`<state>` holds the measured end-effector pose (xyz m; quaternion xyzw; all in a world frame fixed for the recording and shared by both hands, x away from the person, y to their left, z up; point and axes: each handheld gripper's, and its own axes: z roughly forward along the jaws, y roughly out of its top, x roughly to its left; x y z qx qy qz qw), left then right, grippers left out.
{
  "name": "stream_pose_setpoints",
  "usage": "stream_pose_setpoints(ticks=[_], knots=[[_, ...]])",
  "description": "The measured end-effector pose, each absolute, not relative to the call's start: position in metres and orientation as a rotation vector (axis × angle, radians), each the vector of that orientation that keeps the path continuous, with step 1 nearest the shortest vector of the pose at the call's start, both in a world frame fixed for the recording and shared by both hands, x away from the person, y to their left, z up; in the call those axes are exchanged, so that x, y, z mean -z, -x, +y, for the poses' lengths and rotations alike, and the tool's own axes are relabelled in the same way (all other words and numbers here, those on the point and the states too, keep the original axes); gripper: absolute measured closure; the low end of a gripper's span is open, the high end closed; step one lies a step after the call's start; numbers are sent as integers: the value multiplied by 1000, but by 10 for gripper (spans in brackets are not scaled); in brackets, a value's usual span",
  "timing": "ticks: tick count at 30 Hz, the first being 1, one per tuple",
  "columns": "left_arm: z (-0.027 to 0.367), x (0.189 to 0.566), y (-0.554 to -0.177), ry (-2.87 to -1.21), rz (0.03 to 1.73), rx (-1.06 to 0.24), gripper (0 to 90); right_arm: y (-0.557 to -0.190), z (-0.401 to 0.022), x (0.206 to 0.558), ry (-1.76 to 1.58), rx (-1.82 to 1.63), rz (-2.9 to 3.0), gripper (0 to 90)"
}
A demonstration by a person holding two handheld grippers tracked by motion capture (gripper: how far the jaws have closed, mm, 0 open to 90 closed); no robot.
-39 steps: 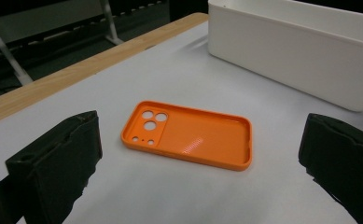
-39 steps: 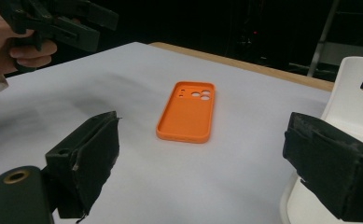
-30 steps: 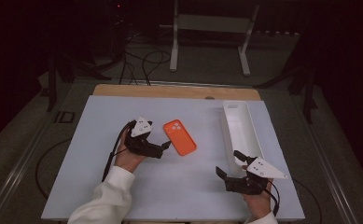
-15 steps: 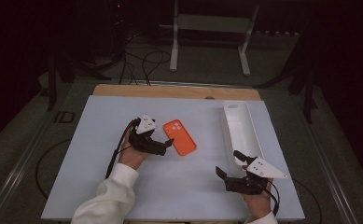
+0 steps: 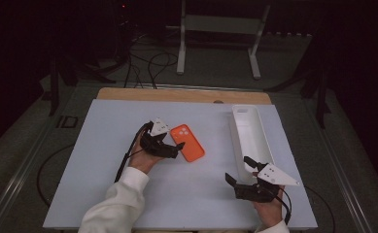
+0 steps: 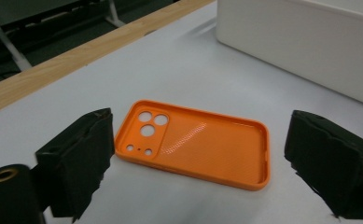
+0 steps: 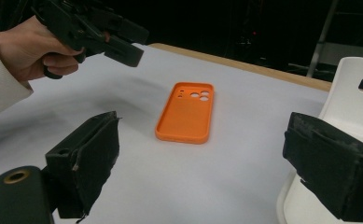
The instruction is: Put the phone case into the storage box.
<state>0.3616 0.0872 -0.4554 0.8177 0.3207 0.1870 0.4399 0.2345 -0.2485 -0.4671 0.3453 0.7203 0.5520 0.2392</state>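
— Where was your left claw [image 5: 177,148]?
— Jaws apart, just easing inward, straddling the orange phone case [image 6: 194,143], which lay flat mid-table. Nothing was gripped yet.
— How would it handle?
— Light, bendy, I judged; best pinched across its long rims.

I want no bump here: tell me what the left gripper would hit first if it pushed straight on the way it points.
Most likely the orange phone case. It lies flat on the table straight ahead of the left gripper, framed by the open jaws, which have just been closing a little. The white tray stands farther back.
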Motion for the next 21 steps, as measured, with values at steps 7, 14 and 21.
stream_pose_setpoints(ticks=[7, 14, 21], knots=[[83, 458, -366, -2051, 809, -463, 197, -234, -248, 467, -948, -1512, 1971, 106], [78, 461, -370, -2060, 812, -432, 383, -234, -248, 467, -948, -1511, 1971, 106], [75, 464, -373, -2066, 795, -384, 618, -234, -250, 466, -945, -1510, 1965, 106]])
